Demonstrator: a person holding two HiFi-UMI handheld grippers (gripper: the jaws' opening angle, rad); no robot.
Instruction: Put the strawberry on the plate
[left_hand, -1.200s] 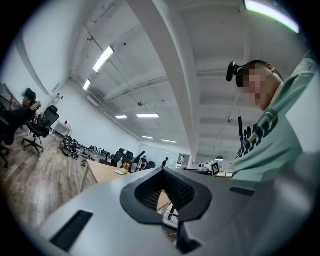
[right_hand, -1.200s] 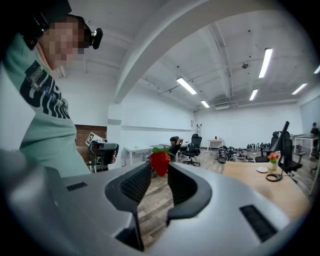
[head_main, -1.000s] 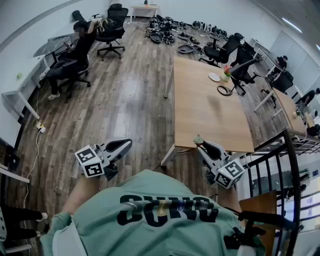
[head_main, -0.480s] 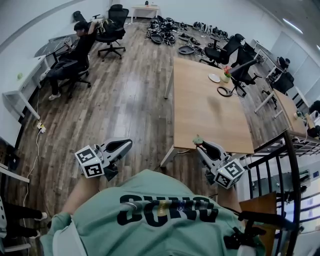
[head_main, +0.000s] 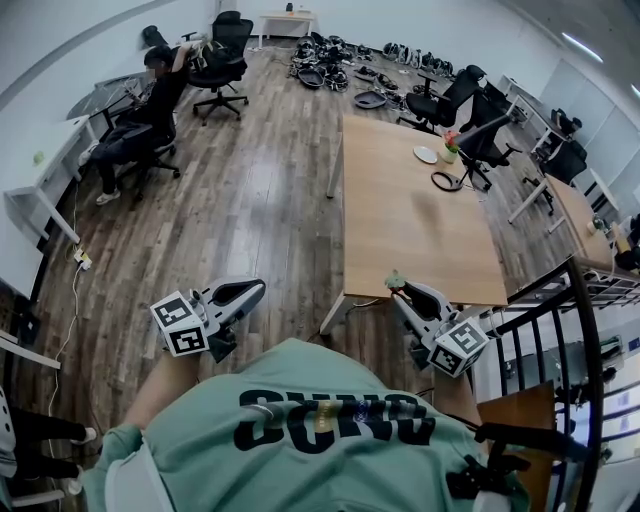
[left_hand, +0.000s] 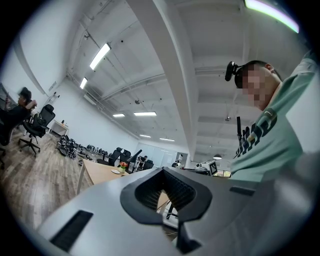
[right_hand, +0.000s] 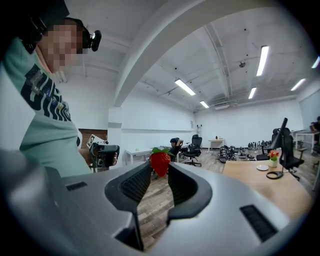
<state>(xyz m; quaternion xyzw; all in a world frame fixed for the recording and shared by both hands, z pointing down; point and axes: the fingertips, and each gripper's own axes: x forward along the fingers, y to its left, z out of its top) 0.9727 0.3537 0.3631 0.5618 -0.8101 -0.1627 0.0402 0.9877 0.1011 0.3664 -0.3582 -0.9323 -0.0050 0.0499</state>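
A red strawberry (right_hand: 160, 162) with a green top sits pinched between the tips of my right gripper (right_hand: 160, 169), which is shut on it. From the head view, that gripper (head_main: 399, 288) hovers over the near edge of the long wooden table (head_main: 410, 230). The small white plate (head_main: 428, 154) lies at the table's far end, well away from the berry. My left gripper (head_main: 252, 288) hangs over the floor to the left of the table. Its jaws meet at the tips (left_hand: 163, 171) with nothing between them.
A vase of flowers (head_main: 455, 145) and a black ring (head_main: 447, 181) lie beside the plate. Office chairs (head_main: 450, 100) stand behind the table. A person sits at a desk far left (head_main: 150, 110). A black railing (head_main: 570, 330) runs at my right.
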